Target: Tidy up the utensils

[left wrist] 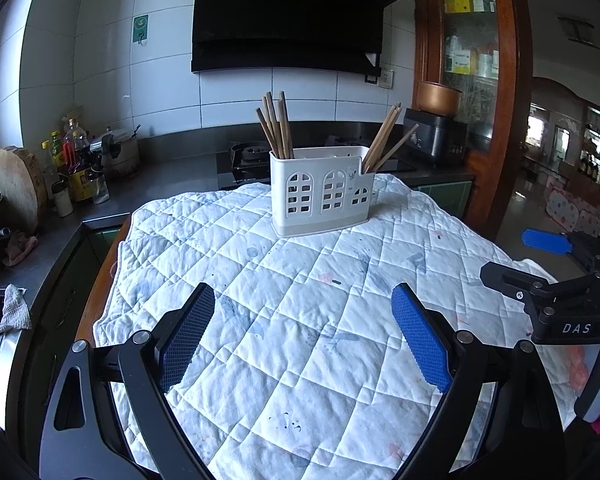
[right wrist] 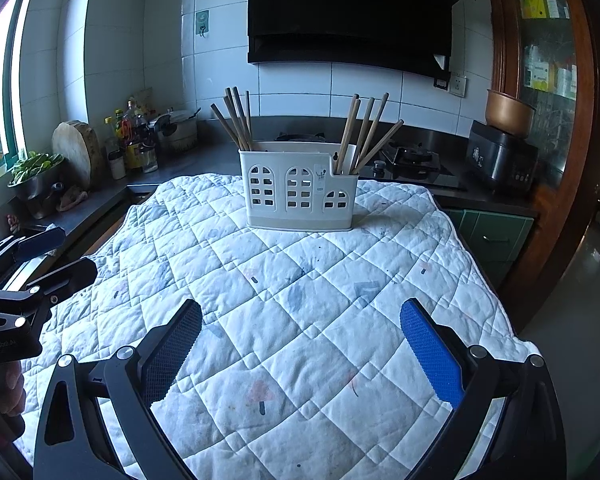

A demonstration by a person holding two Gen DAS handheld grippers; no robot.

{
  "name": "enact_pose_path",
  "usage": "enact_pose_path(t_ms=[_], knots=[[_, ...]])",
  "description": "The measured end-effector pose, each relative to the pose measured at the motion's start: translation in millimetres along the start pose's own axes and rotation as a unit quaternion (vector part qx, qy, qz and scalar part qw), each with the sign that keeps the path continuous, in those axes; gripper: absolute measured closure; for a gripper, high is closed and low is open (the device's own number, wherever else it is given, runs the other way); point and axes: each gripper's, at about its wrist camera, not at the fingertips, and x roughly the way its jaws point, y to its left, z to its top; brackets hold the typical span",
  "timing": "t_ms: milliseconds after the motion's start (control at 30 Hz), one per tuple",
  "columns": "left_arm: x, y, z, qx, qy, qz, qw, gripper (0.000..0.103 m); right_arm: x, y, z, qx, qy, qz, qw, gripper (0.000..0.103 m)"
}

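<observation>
My left hand-held gripper point(left wrist: 304, 336) and right hand-held gripper point(right wrist: 300, 352) hover with jaws spread wide and empty over the quilted cloth point(left wrist: 300, 280) padding the worktop. Ahead stands the white utensil caddy point(right wrist: 298, 196), chopsticks point(right wrist: 236, 118) already sorted into its two end compartments, upright for easy reach.

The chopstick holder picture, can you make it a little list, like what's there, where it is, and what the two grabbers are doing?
holder: white holder with window-shaped cutouts, standing upright on the quilted cloth
left bunch: brown chopsticks standing in the holder's left end
right bunch: brown chopsticks standing in its lower right end
middle of holder: no chopsticks sticking up
loose chopsticks on cloth: none seen
left gripper: open, holding nothing, above the cloth
right gripper: open, holding nothing, above the cloth
behind: dark kitchen counter with a stove
</observation>
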Motion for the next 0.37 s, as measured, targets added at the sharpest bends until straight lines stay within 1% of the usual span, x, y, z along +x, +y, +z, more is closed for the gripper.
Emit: enact_pose_path(t_ms=[367], knots=[[-0.3, 3.4, 0.8, -0.004, 0.003, -0.002, 1.0000, 0.013, -0.3, -1.6, -2.3, 0.001, 0.000, 0.002, 1.000, 0.007]])
